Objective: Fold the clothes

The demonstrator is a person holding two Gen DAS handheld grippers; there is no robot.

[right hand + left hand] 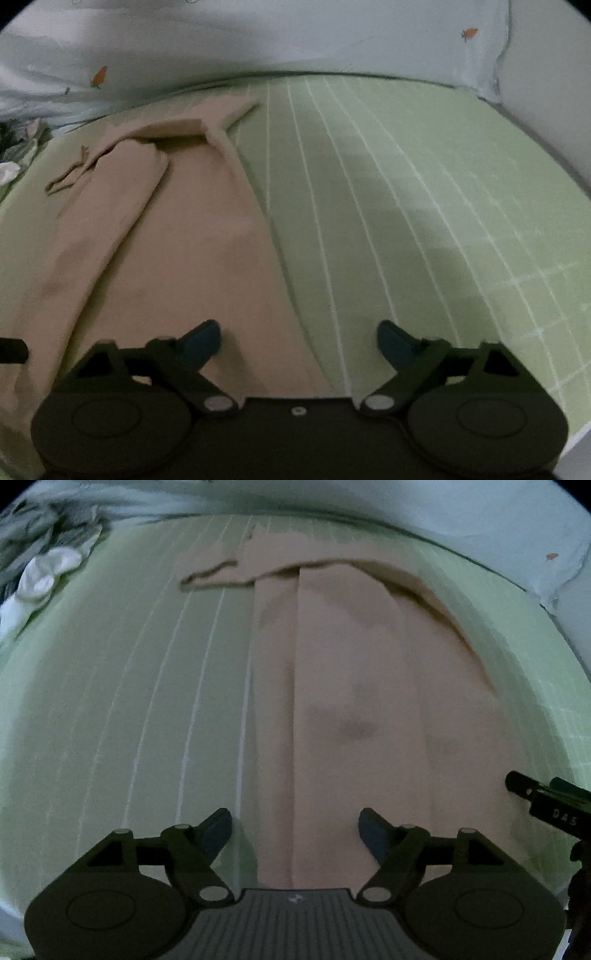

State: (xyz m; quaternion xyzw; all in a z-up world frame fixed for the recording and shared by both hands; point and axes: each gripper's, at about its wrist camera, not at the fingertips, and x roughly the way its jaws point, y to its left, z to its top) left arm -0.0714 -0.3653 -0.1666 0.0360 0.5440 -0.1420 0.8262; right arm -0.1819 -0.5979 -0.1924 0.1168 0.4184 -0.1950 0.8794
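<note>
Tan cloth (351, 701) lies flat under both my tongs, on the green sheet (129, 701). My left gripper (295, 830) hangs wide open over its left edge, holding nothing. My right gripper (299, 341) is equally spread and empty, straddling the cloth's right edge. Farther off, 1 folded flap crosses the cloth. Beyond: white socks (40, 576) at left, then a pale pillow (258, 44).

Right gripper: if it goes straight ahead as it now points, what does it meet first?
Probably the right edge of the tan garment, which runs between the open right gripper fingers, or the green striped sheet beside it. Height above the cloth is unclear.
</note>
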